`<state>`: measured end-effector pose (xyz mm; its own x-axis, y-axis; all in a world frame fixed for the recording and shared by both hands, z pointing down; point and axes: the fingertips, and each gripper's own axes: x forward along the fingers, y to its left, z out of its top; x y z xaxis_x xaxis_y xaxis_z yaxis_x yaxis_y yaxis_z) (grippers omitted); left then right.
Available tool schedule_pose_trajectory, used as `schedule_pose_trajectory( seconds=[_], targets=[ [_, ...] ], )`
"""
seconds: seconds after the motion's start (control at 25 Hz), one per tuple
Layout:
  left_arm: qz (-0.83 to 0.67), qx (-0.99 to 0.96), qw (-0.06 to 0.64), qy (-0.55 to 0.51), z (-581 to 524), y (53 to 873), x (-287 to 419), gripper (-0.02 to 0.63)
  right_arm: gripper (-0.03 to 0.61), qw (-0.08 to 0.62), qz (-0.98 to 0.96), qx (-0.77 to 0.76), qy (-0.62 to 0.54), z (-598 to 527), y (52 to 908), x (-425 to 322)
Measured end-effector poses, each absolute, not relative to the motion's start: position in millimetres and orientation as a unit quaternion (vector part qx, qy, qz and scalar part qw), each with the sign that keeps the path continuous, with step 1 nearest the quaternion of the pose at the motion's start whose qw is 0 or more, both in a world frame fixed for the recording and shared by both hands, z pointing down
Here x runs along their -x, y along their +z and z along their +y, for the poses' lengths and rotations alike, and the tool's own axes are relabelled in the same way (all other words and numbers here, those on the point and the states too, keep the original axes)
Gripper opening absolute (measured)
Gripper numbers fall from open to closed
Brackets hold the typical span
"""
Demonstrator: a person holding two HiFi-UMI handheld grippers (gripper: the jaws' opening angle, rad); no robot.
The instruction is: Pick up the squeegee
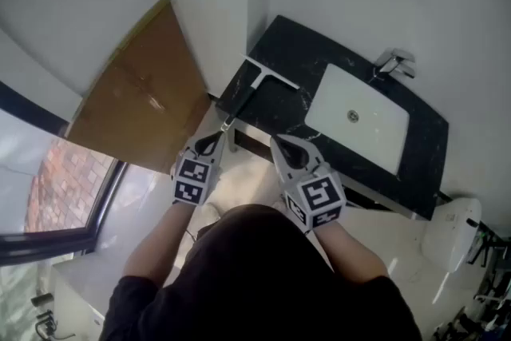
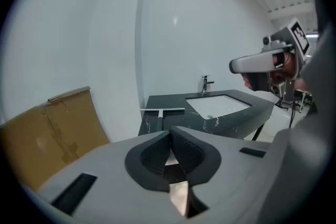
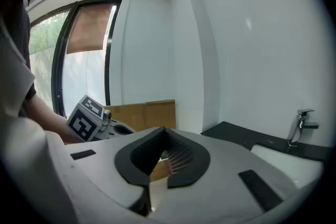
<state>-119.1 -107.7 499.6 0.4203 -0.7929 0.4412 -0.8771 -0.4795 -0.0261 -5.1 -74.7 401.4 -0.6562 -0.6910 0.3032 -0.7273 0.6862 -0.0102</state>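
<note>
The squeegee (image 1: 254,90) lies flat on the left end of the black counter (image 1: 307,52), its pale blade toward the wall and its dark handle reaching the counter's front edge. In the left gripper view the squeegee (image 2: 160,111) is straight ahead, beyond the jaws. My left gripper (image 1: 211,139) hovers just short of the handle's end, shut and empty, its tips (image 2: 170,132) meeting. My right gripper (image 1: 282,142) hangs beside it in front of the counter, shut with nothing held (image 3: 163,131). It points toward the wall left of the counter.
A white sink (image 1: 359,117) with a chrome faucet (image 1: 395,60) fills the counter's right part. A large brown cardboard sheet (image 1: 144,96) leans on the wall to the left. A dark-framed window (image 1: 56,188) lies further left, and a white fixture (image 1: 452,231) stands at the right.
</note>
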Motion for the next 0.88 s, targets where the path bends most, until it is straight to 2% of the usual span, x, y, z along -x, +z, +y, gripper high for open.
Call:
schedule_pose_trajectory(
  seconds=[0.4, 0.48, 0.56, 0.88],
  targets=[
    [-0.501, -0.837, 0.081, 0.205, -152.6, 487.5, 120.0, 0.010, 0.009, 0.136, -0.905, -0.396, 0.072, -82.2, 400.6, -3.5],
    [-0.499, -0.837, 0.081, 0.209, -159.6, 488.4, 117.4, 0.056, 0.009, 0.134, -0.906, -0.396, 0.071, -84.3, 401.8, -6.0],
    [-0.496, -0.838, 0.082, 0.212, -166.4, 490.0, 114.0, 0.058, 0.009, 0.134, -0.902, -0.404, 0.079, -86.3, 400.5, -9.3],
    [-0.482, -0.840, 0.086, 0.234, -188.7, 505.0, 98.0, 0.142, 0.009, 0.137, -0.900, -0.407, 0.080, -93.5, 406.7, -19.4]
  ],
)
